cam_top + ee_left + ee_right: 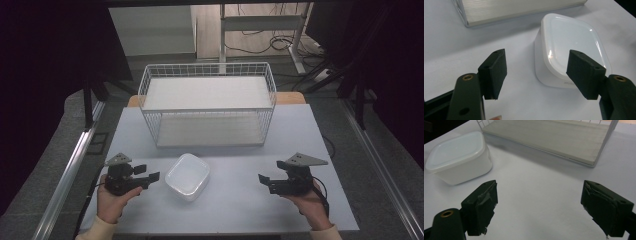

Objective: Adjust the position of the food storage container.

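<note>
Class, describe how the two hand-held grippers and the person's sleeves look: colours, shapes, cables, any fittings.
Both the left gripper and right gripper are black, each topped by a grey three-cornered plate. Their blocky black pads sit on arms with brass-ringed holes; the right gripper's pads look frayed. A black cable trails from each. Light cream sleeve cuffs show.

The right gripper (539, 207) hangs over the white table (536, 180), jaws spread wide; a lidded white container (459, 157) sits beside the wire rack (549, 137)
</note>
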